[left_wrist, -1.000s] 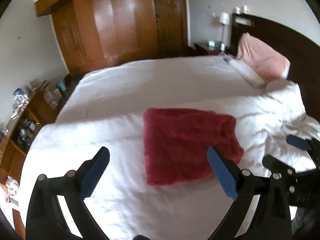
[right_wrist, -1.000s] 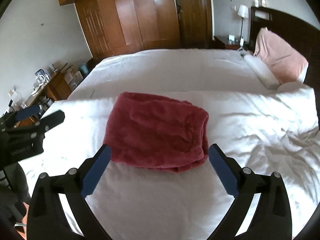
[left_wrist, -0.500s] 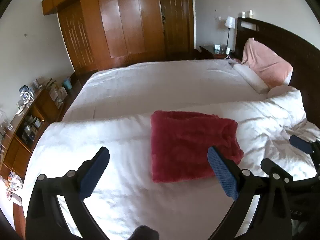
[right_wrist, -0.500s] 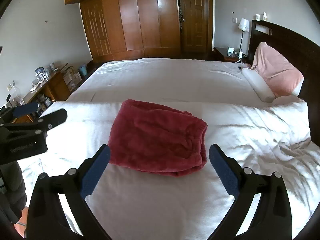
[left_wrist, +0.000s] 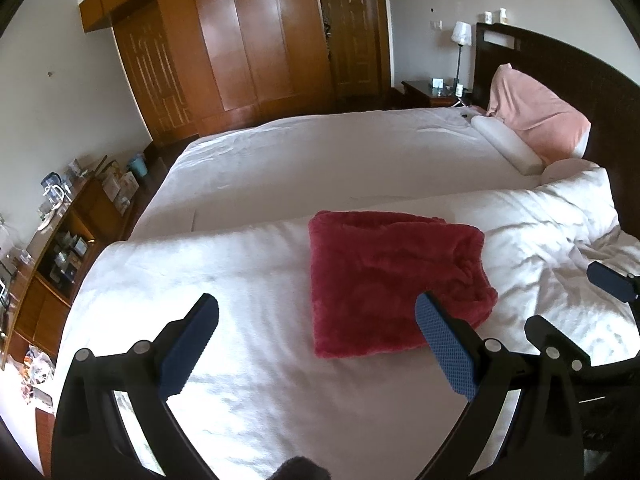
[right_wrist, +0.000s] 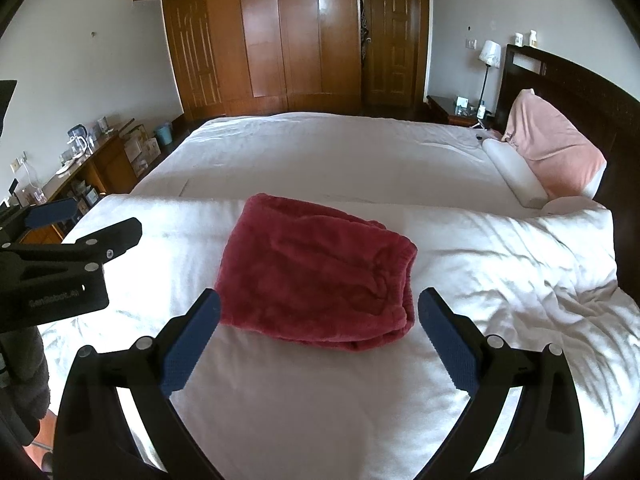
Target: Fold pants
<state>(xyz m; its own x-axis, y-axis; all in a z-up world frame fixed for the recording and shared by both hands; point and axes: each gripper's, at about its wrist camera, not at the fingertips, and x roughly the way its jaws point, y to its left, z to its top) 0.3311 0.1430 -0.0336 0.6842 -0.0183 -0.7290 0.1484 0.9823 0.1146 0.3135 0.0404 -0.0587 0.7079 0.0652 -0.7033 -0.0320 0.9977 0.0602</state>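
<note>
Nearest, the left gripper (left_wrist: 316, 340) and right gripper (right_wrist: 318, 332) both hang with fingers spread wide, holding nothing; their rear bodies are cut off by the frame edges. Just beyond the fingertips, touching neither, the red pants (right_wrist: 316, 276) lie folded into a thick rectangle on the white bed (right_wrist: 320, 400). Farther right a pink pillow (right_wrist: 556, 152) leans on the dark headboard (right_wrist: 580, 84). Small items on the far-left bench (right_wrist: 108, 160) are too blurred to tell.

Left gripper (left_wrist: 316, 344) was held level, its 2 blue-padded fingers (left_wrist: 188, 350) spread wide, gripping nothing. Right gripper (right_wrist: 318, 340) matched: jaws wide apart, empty, just beside the left.
</note>
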